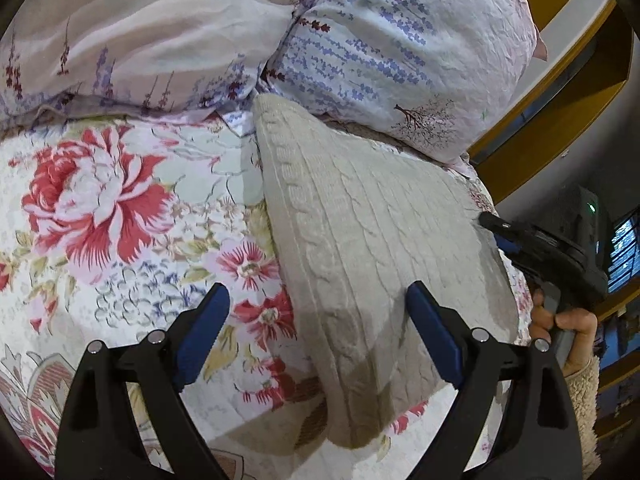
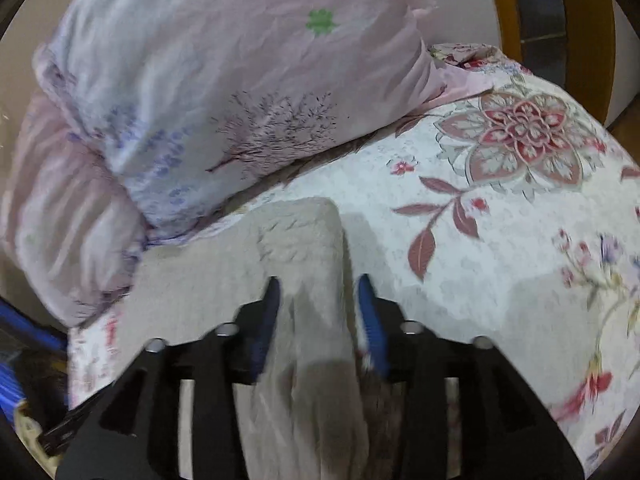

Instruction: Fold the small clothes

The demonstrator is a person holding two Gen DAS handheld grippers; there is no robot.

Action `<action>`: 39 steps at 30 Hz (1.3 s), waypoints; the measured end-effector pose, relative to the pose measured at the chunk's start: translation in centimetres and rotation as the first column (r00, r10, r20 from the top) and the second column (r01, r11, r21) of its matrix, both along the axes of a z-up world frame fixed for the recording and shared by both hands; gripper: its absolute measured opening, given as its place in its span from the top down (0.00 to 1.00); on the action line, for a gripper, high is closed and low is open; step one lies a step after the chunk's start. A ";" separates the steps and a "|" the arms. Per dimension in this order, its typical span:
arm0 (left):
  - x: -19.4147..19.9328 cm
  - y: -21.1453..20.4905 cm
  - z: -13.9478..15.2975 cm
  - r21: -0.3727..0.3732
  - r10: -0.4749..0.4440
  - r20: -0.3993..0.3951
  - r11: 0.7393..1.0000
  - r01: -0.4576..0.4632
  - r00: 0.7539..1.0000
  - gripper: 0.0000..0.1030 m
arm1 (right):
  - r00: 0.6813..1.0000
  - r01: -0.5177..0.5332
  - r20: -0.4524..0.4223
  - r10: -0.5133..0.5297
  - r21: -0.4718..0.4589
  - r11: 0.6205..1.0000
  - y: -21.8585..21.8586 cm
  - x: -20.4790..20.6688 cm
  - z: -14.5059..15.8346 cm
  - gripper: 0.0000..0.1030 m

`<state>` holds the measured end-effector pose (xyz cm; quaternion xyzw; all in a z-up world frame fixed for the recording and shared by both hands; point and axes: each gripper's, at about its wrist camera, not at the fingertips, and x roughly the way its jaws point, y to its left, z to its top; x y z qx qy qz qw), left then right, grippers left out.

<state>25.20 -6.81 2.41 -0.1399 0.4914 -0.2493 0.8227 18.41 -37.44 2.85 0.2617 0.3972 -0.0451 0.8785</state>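
Garment: we saw a cream cable-knit piece (image 1: 360,264) lying flat on the floral bedspread (image 1: 120,208), already a narrow folded wedge with one long edge doubled over.
Place: its far tip lay against the lavender-print pillow (image 1: 380,52); its near end lay below our left gripper (image 1: 316,336).
Left gripper: we held its fingers wide apart above the knit, gripping nothing.
Right gripper (image 2: 318,320): at the knit's other edge, our fingers stood half open astride a raised fold of it; through the blur we could not tell whether the pads pressed on it.
Progress: we judged the first folds done, with a last fold and smoothing left.
Beyond: a wooden frame (image 1: 560,120) stood past the pillow.
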 end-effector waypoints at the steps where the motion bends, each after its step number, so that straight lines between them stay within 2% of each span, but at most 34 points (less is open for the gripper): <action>1: -0.1 0.0 0.0 -0.003 -0.005 -0.004 1.000 0.005 1.000 0.13 | 1.000 -0.008 0.002 0.008 0.031 0.999 -0.3 -1.2 0.0 0.54; 6: -0.8 -0.6 -0.1 -0.006 -0.023 -0.012 1.000 0.023 1.000 0.13 | 0.999 -0.044 -0.016 0.046 0.101 0.994 -0.3 -3.8 -0.8 0.55; 7: -0.9 -0.7 -0.1 -0.003 -0.025 -0.013 1.000 0.025 1.000 0.13 | 0.998 -0.061 -0.023 0.064 0.099 0.993 0.0 -4.0 -1.2 0.61; 8: -1.0 -1.0 -0.1 0.005 -0.027 -0.014 1.000 0.027 1.000 0.13 | 0.996 -0.085 -0.021 0.087 0.092 0.992 0.5 -4.0 -1.5 0.84; 10: -1.3 -1.4 -0.1 0.021 -0.034 -0.011 0.999 0.034 0.999 0.13 | 0.996 -0.091 0.016 0.090 0.021 0.996 1.1 -4.3 -1.0 0.88; 12: -1.7 -1.8 0.0 0.045 -0.037 0.003 0.998 0.037 0.999 0.13 | 0.996 -0.055 0.073 0.055 0.000 0.998 0.9 -4.5 0.2 0.90; 14: -1.9 -2.0 0.2 0.063 -0.040 0.016 0.997 0.038 0.999 0.13 | 0.995 -0.009 0.094 0.008 0.004 1.000 0.2 -4.2 0.5 0.90; 18: -2.1 -2.4 0.0 0.088 -0.050 0.021 0.995 0.048 0.999 0.13 | 0.999 0.011 -0.030 -0.011 -0.017 1.000 0.3 -2.7 -2.5 0.89; 20: -2.1 -2.4 -0.2 0.097 -0.051 0.015 0.994 0.050 0.999 0.13 | 1.000 0.019 -0.024 -0.019 -0.023 1.000 0.4 -3.0 -2.8 0.86; 22: -2.0 -2.4 -0.4 0.100 -0.051 0.007 0.994 0.050 0.999 0.13 | 0.999 0.031 -0.014 -0.032 -0.056 0.998 0.5 -3.5 -2.1 0.75; 23: -2.0 -2.4 -0.5 0.100 -0.051 0.005 0.994 0.050 0.999 0.13 | 0.999 0.042 -0.011 -0.043 -0.073 0.996 0.5 -3.9 -1.7 0.64; 25: -2.0 -2.3 -0.5 0.099 -0.050 0.004 0.994 0.049 0.999 0.13 | 0.997 0.064 0.039 -0.059 -0.122 0.991 0.8 -5.0 -0.1 0.63; 29: -2.0 -2.2 -0.5 0.093 -0.048 0.003 0.995 0.047 0.999 0.13 | 0.988 -0.003 0.153 0.026 -0.146 0.989 2.2 -6.6 2.2 0.63; 33: -2.3 -2.2 -0.6 0.095 -0.048 0.004 0.994 0.048 0.999 0.13 | 0.970 -0.125 0.185 0.160 -0.185 0.975 5.0 -7.2 2.8 0.63; 36: -2.3 -2.2 -0.6 0.098 -0.049 0.005 0.994 0.048 0.999 0.13 | 0.964 -0.197 0.129 0.232 -0.241 0.950 6.5 -7.0 1.5 0.63; 39: -2.3 -2.3 -0.6 0.108 -0.052 0.010 0.993 0.051 0.999 0.13 | 0.969 -0.244 -0.039 0.244 -0.313 0.918 7.4 -6.1 -2.6 0.62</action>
